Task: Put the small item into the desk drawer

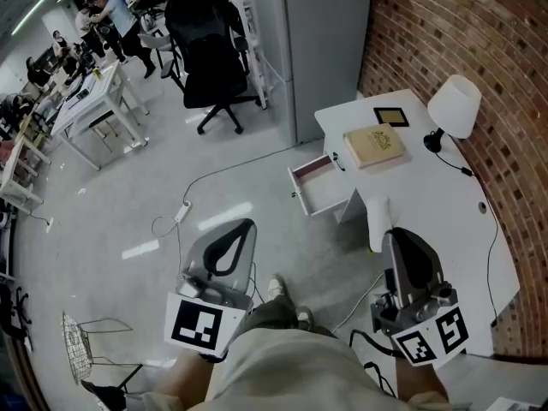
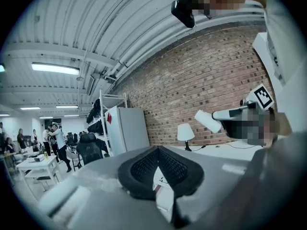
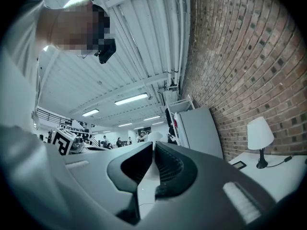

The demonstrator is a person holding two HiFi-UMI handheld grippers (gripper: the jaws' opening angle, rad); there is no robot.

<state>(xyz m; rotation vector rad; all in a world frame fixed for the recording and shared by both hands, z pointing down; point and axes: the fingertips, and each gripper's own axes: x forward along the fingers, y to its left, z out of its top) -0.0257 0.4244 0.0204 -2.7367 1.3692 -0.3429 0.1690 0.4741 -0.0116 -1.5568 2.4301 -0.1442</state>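
Now the right gripper (image 1: 388, 235) is clamping a small white item (image 1: 377, 219) at the edge of the desk (image 1: 432, 197), near the desk's open drawer (image 1: 318, 187). The left gripper (image 1: 247, 224) is hanging well apart from the desk, its jaws pressing together on nothing.

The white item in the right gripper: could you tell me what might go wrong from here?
The white item sticks out of the right gripper, so it could tilt or slip on the way. The open drawer is narrow and some way off; a release might miss it. The floor cable could catch a foot.
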